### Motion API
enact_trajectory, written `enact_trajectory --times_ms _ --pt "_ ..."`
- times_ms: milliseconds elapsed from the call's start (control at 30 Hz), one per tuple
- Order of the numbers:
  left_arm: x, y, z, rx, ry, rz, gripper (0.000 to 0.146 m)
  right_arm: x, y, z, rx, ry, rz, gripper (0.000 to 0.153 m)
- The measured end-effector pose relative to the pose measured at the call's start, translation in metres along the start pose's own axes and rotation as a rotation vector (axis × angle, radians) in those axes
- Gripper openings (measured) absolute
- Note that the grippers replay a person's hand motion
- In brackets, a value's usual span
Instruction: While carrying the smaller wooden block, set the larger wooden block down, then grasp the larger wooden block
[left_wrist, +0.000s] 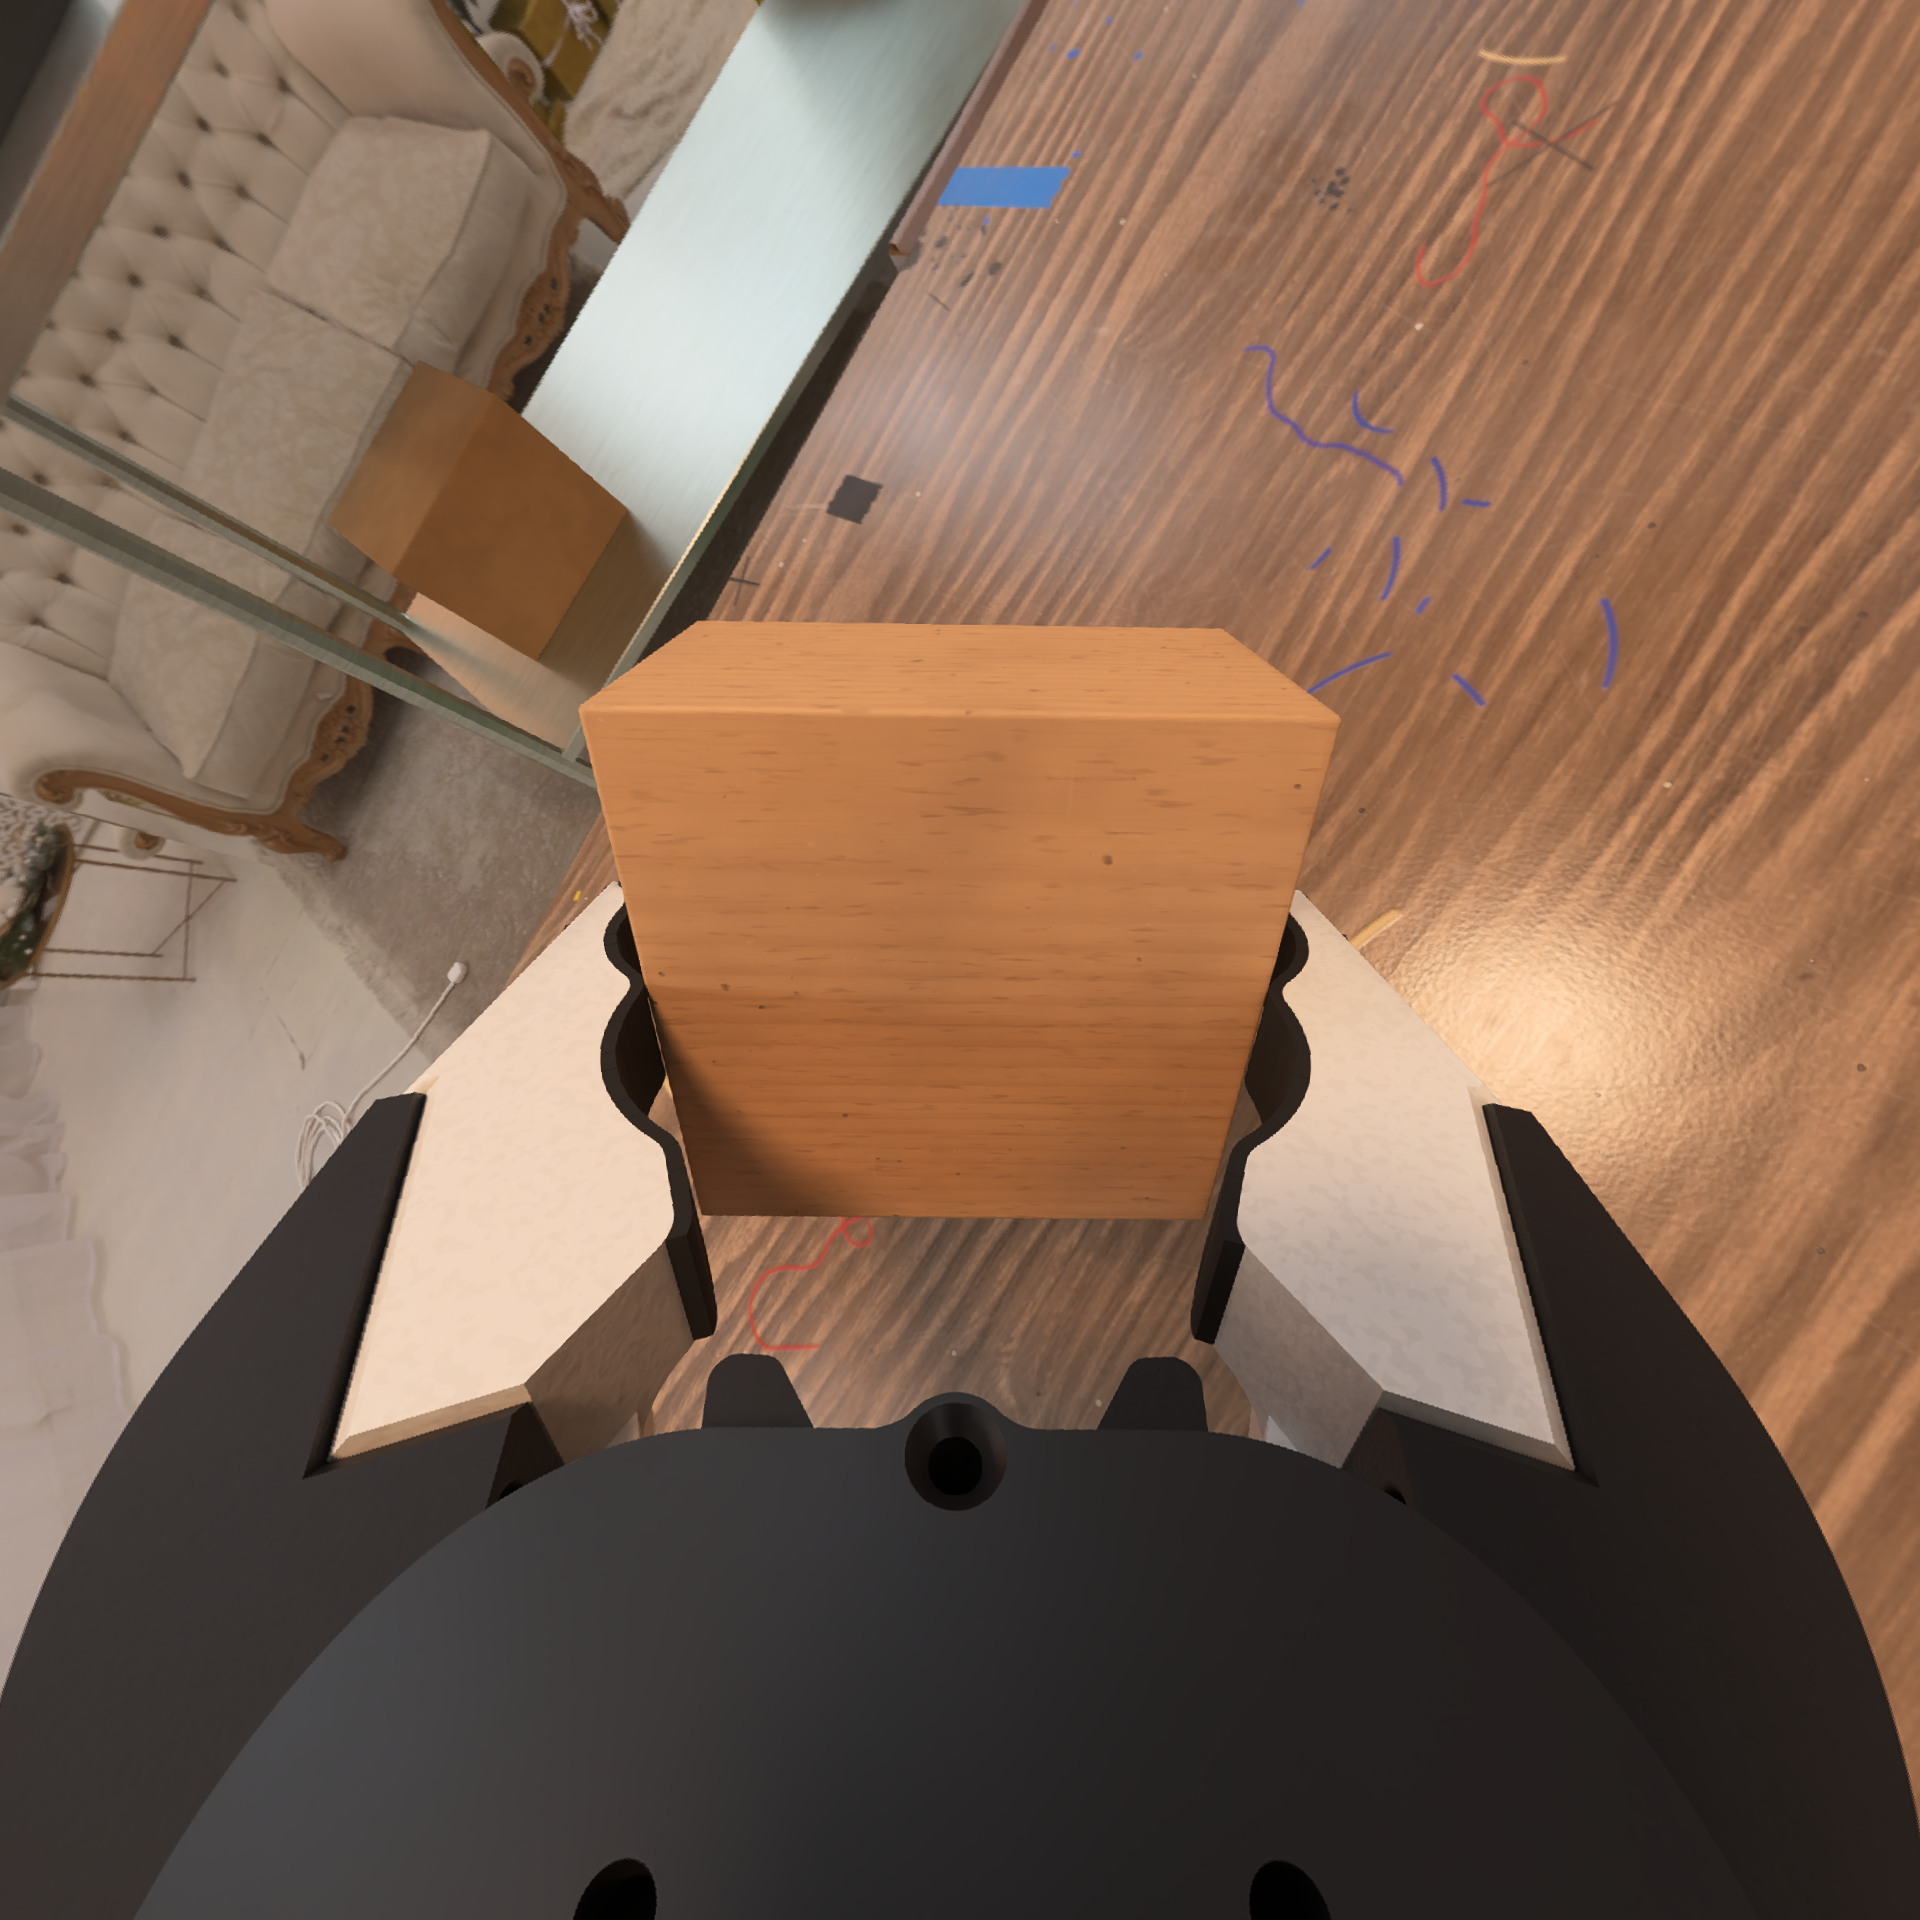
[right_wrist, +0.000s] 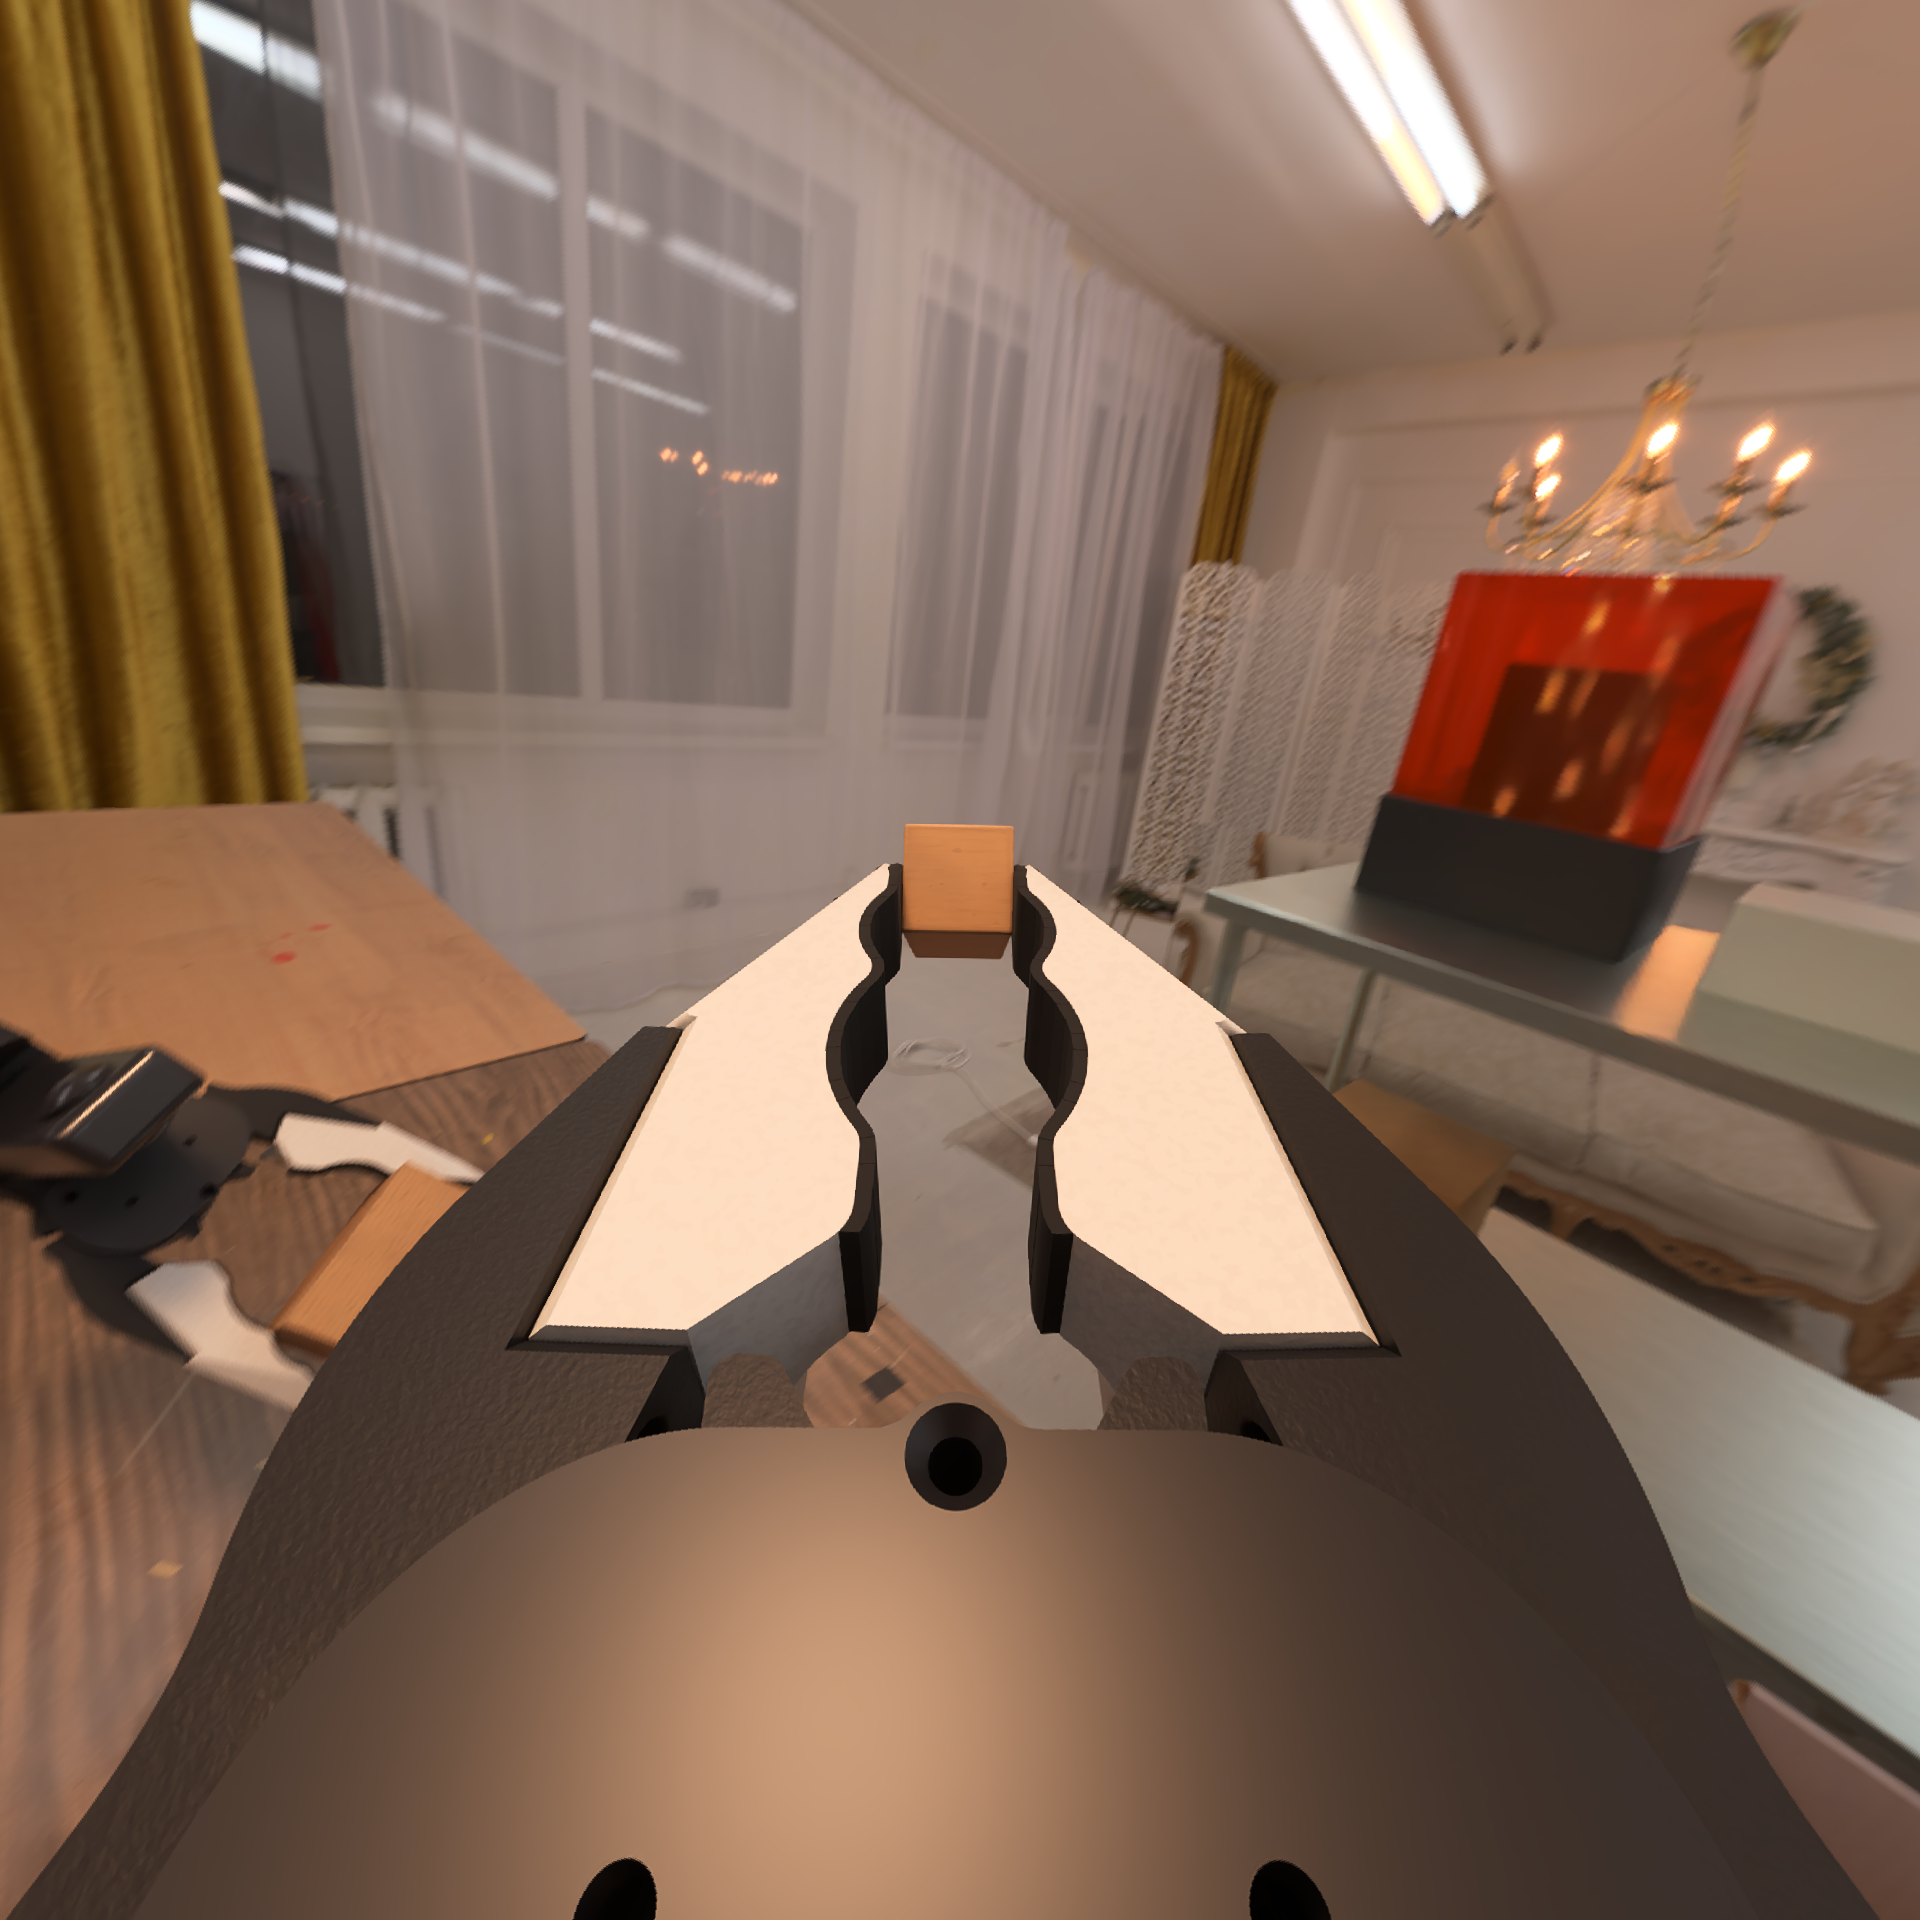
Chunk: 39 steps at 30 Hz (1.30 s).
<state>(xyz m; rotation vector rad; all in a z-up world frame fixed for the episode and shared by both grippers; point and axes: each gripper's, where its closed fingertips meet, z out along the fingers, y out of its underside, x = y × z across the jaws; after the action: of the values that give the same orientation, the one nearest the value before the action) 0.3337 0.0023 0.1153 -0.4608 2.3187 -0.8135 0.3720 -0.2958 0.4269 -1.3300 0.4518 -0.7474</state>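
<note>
The larger wooden block (left_wrist: 935, 914) sits between the fingers of my left gripper (left_wrist: 956, 945), low over the dark wood table (left_wrist: 1455, 727). The pads press on both its sides. Whether it rests on the table I cannot tell. In the right wrist view the same block (right_wrist: 390, 1221) and left gripper (right_wrist: 327, 1252) show at the lower left, at table level. My right gripper (right_wrist: 957, 909) is shut on the smaller wooden block (right_wrist: 957, 883) at its fingertips and holds it up in the air, away from the table.
The table bears pen scribbles and a blue patch (left_wrist: 1003, 187). A shiny metal ledge (left_wrist: 675, 343) runs along its left edge. A tan board (right_wrist: 260, 935) lies on the table's far part. A metal side table (right_wrist: 1507, 997) with a red-and-black box (right_wrist: 1579, 748) stands to the right.
</note>
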Motion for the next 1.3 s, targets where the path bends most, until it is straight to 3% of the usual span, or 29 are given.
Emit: enact_trajectory --times_ms 367,633,833,1067,1300 --pt "0.015 0.018 0.019 -0.065 0.058 0.002 0.117 0.071 -0.102 -0.05 0.19 0.216 -0.139 0.02" --pt "0.019 0.029 0.026 -0.097 0.082 0.009 0.117 0.112 -0.13 -0.087 0.267 0.395 -0.189 0.02" --pt "0.026 0.035 0.047 -0.145 0.134 0.015 0.117 0.123 -0.151 -0.072 0.205 0.45 -0.297 0.02" --pt "0.04 0.035 0.073 -0.172 0.207 0.013 0.117 0.141 -0.151 -0.073 0.165 0.519 -0.364 0.02" --pt "0.044 0.038 0.079 -0.183 0.244 -0.004 0.125 0.176 -0.111 -0.088 0.093 0.585 -0.332 0.02"
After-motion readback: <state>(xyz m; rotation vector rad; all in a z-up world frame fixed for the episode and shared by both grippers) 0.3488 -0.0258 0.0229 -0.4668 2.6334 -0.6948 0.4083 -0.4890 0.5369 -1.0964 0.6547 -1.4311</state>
